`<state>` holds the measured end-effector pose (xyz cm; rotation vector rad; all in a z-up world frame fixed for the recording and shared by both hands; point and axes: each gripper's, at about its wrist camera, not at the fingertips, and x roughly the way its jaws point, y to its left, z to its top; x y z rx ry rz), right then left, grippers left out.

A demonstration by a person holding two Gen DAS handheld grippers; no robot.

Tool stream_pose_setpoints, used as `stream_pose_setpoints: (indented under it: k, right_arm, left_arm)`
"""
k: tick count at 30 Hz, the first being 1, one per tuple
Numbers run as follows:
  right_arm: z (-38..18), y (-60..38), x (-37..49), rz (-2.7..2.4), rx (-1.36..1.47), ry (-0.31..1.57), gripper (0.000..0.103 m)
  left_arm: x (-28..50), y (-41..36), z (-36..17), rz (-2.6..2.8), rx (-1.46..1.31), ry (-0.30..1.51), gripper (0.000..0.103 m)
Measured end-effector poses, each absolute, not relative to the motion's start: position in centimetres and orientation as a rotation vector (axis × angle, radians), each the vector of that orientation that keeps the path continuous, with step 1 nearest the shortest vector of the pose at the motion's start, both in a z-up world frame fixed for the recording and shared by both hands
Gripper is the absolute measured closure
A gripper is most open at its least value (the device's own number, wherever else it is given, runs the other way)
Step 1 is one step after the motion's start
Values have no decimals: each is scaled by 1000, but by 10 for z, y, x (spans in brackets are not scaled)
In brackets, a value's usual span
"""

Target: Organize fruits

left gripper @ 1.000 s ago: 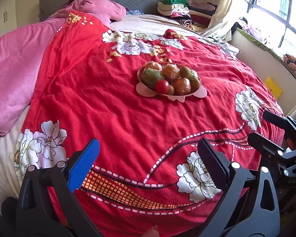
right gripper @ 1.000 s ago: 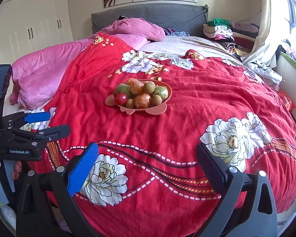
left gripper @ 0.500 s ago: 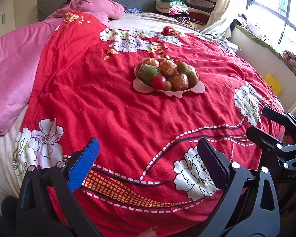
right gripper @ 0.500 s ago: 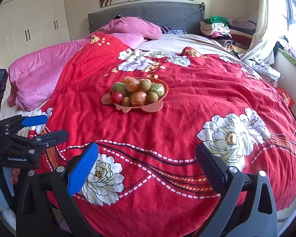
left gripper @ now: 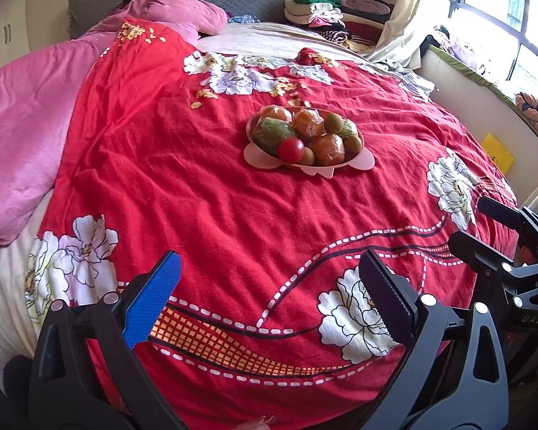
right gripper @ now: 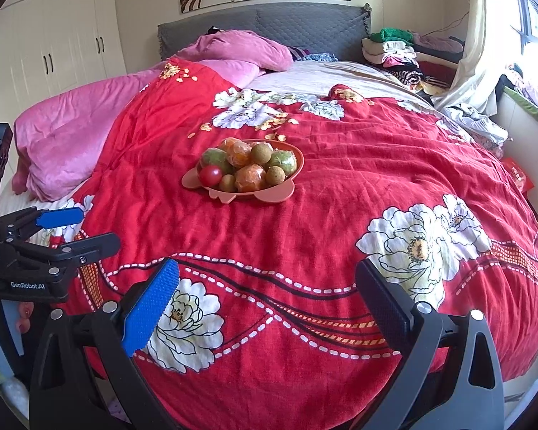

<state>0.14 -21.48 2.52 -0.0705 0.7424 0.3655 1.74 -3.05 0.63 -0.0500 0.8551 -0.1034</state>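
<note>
Right wrist view alone shows wardrobe; left, window.

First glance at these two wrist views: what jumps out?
The red floral bedspread fills both views, and near its middle sits a pink bowl heaped with fruit, a bright red tomato at its front left edge. Pink bedding is bunched along the bed's left side. In the foreground the left gripper and right gripper hang open near the foot of the bed, well short of the bowl.

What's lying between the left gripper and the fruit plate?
Only red bedspread, seen in both wrist views, separates the left gripper from the fruit plate.
</note>
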Motion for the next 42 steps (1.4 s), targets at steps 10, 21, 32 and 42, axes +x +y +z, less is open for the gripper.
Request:
stream_pose_setpoints:
  k: [10,21,32,42]
  right_arm:
    - [24,-216,1,361,-72,743,5]
    - [24,-217,1,356,-72,743,5]
    - [22,-218,0,355,-72,745,5]
    - [22,-217,1,355,-72,746,5]
  left_arm:
    - [17,-30,7,-105,-46,856,10]
    - [18,-29,7,-104,-41,854,10]
    - [18,-28,7,-99,-38,855,10]
    - [18,-27,7,-98,-34,856,10]
